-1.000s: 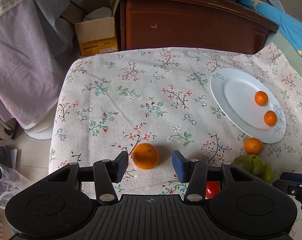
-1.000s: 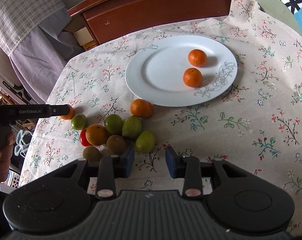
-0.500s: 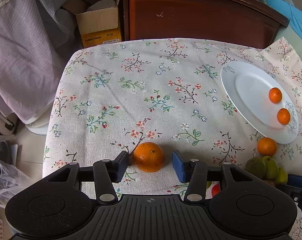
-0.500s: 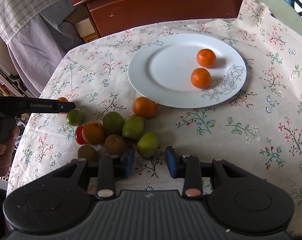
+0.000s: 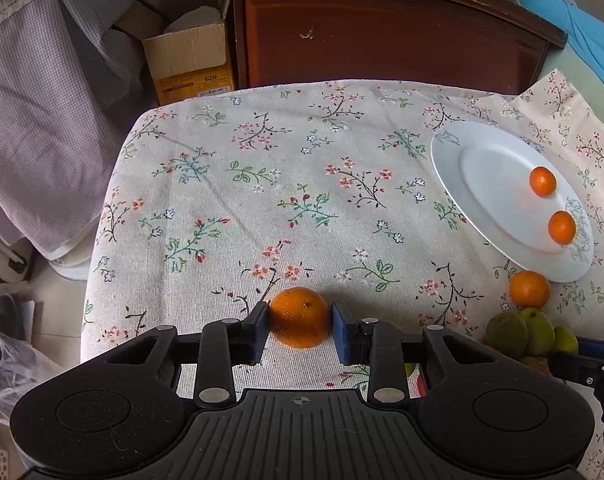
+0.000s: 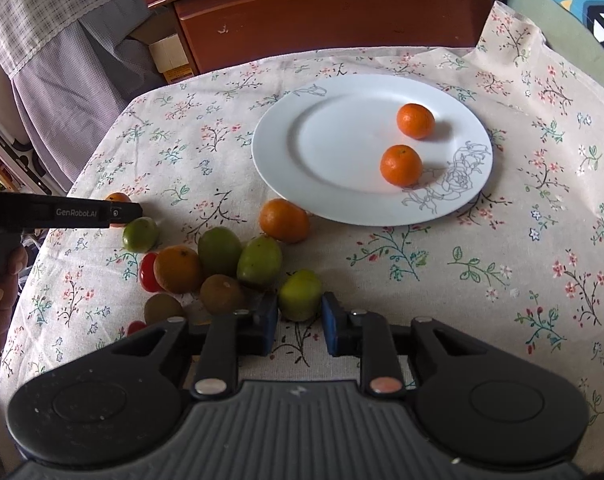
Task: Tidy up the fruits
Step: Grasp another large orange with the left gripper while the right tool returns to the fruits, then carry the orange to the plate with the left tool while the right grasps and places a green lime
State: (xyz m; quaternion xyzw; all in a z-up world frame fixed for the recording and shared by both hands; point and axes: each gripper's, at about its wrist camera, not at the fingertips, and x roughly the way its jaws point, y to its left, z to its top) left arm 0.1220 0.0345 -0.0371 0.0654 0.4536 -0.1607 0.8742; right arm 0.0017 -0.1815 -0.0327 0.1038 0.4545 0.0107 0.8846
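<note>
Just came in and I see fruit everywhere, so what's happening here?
A person is sorting fruit with two handheld grippers. The left gripper has its fingers against both sides of a large orange on the floral tablecloth. The right gripper is open around a small green fruit. Two small oranges already sit on the white plate.

Right gripper [image 6: 300, 322] hanging low over floral surface [image 6: 481, 264], fingers [image 6: 266, 320] parted, green fruit [image 6: 300, 295] sitting just ahead between tips; white plate [image 6: 302, 148] carrying two tangerines [image 6: 401, 165]; left gripper [image 6: 120, 213] poking in beside mixed fruit pile [image 6: 218, 256].
</note>
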